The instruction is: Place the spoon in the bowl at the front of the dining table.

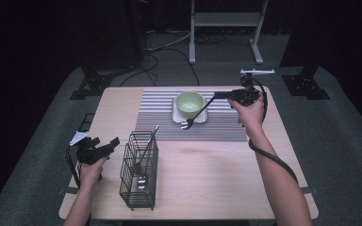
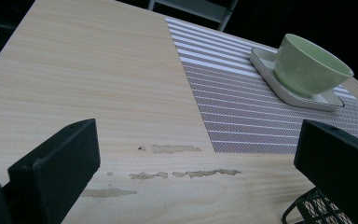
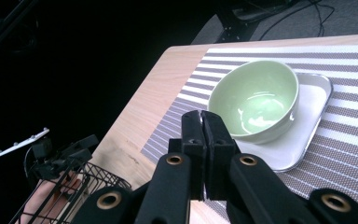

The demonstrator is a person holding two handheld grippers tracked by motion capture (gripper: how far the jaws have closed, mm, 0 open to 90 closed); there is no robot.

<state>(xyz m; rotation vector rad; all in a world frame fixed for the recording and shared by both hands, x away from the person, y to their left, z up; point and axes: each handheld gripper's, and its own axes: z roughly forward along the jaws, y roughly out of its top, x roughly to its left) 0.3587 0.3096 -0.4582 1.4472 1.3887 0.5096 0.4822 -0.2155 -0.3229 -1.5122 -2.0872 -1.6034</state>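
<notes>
My right gripper (image 1: 219, 94) is over the right part of the striped placemat (image 1: 226, 127), shut on the handle of a metal fork (image 1: 195, 114). The fork slants down to the left, its tines just in front of the white square plate (image 1: 175, 114). A pale green bowl (image 1: 189, 102) stands on that plate. In the right gripper view the jaws (image 3: 204, 116) are pressed together, with the bowl (image 3: 256, 100) just beyond them. My left gripper (image 1: 104, 147) hovers at the table's left edge, open with nothing between its jaws (image 2: 198, 128).
A black wire basket (image 1: 139, 176) stands at the front left of the wooden table (image 1: 217, 179), next to the left gripper, holding a spoon (image 1: 142, 180) and another long utensil. Beyond the table are a white frame stand (image 1: 226, 28) and cables on the floor.
</notes>
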